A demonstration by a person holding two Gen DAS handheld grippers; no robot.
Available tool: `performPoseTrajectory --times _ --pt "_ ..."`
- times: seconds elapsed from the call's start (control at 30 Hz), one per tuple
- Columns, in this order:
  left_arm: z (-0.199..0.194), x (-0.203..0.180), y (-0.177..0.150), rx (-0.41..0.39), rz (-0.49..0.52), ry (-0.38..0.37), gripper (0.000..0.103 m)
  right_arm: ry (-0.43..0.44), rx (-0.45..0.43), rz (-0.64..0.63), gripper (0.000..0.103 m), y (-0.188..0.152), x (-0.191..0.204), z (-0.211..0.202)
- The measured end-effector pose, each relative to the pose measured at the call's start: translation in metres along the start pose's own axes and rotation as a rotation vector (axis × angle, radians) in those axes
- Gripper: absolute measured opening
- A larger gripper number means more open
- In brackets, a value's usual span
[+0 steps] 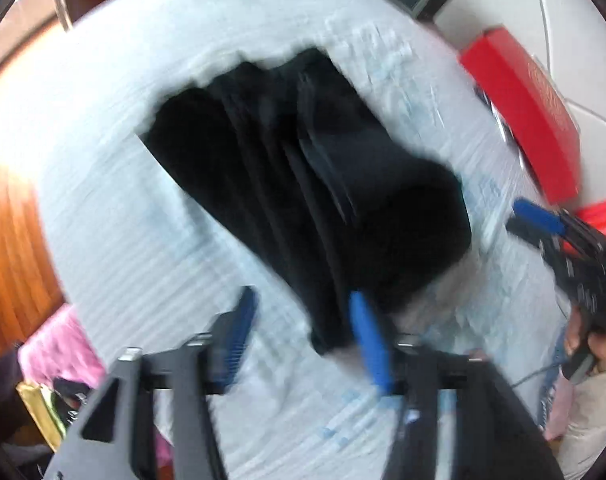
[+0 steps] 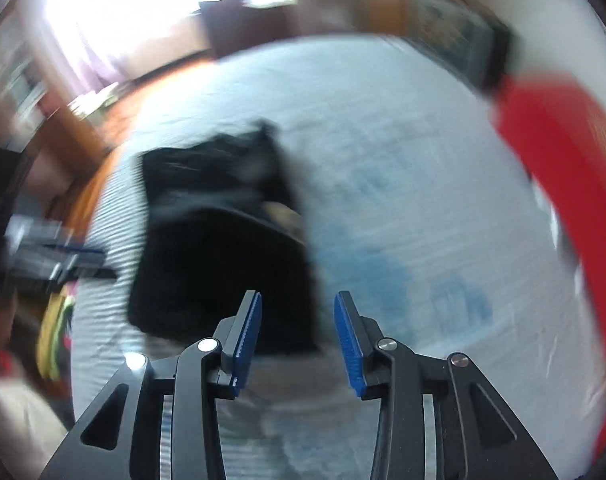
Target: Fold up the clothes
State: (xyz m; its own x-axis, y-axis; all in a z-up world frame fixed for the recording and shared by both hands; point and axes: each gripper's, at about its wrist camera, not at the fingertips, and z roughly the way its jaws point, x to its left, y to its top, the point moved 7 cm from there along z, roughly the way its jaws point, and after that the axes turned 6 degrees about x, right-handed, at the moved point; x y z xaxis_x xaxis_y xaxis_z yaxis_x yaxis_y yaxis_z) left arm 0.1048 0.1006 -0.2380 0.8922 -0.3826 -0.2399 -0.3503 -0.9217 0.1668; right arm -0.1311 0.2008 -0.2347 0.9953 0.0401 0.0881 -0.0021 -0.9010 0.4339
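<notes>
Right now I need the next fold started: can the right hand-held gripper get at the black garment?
Probably yes: the right hand-held gripper is open, and the black garment lies just ahead with nothing between.

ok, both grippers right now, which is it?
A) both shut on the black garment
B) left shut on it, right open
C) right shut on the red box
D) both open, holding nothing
D: the left gripper and the right gripper both have their blue pads spread apart with nothing between them, and the black garment lies free on the light cloth-covered table.
</notes>
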Motion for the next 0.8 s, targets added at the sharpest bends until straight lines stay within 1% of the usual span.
performPoseTrajectory --times 0.03,0.1,0.17,0.27,0.3,0.33,0.37,0.4,0.43,0.47,0.5,0.57,0.6,0.63,0.7,0.73,0.8 --pt "-0.006 0.008 0.009 -0.026 -0.015 0.018 0.069 -0.016 -0.007 -0.068 0.046 0.006 0.01 0.006" --pt "-0.013 0.023 0.017 -0.046 -0.046 0.041 0.069 -0.052 -0.016 -0.201 0.055 0.017 0.029 0.019" --pt "-0.016 0.035 0.021 -0.051 -0.066 0.055 0.069 -0.088 -0.026 -0.335 0.055 0.029 0.048 0.032" --pt "-0.014 0.047 0.022 -0.048 -0.075 0.074 0.069 -0.159 -0.003 -0.51 0.055 0.04 0.064 0.065" --pt "-0.012 0.049 0.023 -0.044 -0.076 0.076 0.069 -0.177 -0.002 -0.555 0.054 0.042 0.069 0.074" --pt "-0.011 0.049 0.025 -0.047 -0.072 0.07 0.069 -0.139 0.001 -0.582 0.039 0.048 0.072 0.081" --pt "-0.01 0.048 0.027 -0.052 -0.066 0.062 0.069 -0.074 -0.001 -0.559 0.026 0.057 0.073 0.084" --pt "-0.009 0.047 0.029 -0.057 -0.06 0.054 0.069 0.005 -0.02 -0.461 0.011 0.072 0.06 0.083" --pt "-0.009 0.046 0.031 -0.062 -0.054 0.047 0.069 0.085 -0.042 -0.355 0.011 0.09 0.047 0.082" --pt "-0.008 0.043 0.034 -0.066 -0.047 0.036 0.069 0.131 -0.071 -0.23 0.011 0.105 0.024 0.08" --pt "-0.006 0.036 0.039 -0.071 -0.035 0.019 0.069 0.159 -0.079 -0.145 0.011 0.113 0.006 0.082" --pt "0.002 0.022 0.052 -0.084 -0.013 0.011 0.069 0.216 -0.038 -0.015 0.012 0.118 -0.026 0.097" --pt "0.007 0.016 0.059 -0.091 -0.003 0.008 0.069 0.228 -0.021 0.014 0.016 0.116 -0.035 0.102" --pt "0.015 0.01 0.066 -0.091 0.009 0.014 0.069 0.264 0.009 0.05 0.023 0.11 -0.044 0.108" --pt "0.032 0.001 0.079 -0.082 0.028 0.034 0.069 0.293 0.027 0.076 0.031 0.107 -0.048 0.113" --pt "0.041 -0.002 0.084 -0.074 0.034 0.047 0.069 0.305 0.034 0.076 0.033 0.104 -0.049 0.115" --pt "0.061 -0.005 0.092 -0.039 0.053 0.086 0.069 0.306 0.045 0.072 0.034 0.097 -0.048 0.115"
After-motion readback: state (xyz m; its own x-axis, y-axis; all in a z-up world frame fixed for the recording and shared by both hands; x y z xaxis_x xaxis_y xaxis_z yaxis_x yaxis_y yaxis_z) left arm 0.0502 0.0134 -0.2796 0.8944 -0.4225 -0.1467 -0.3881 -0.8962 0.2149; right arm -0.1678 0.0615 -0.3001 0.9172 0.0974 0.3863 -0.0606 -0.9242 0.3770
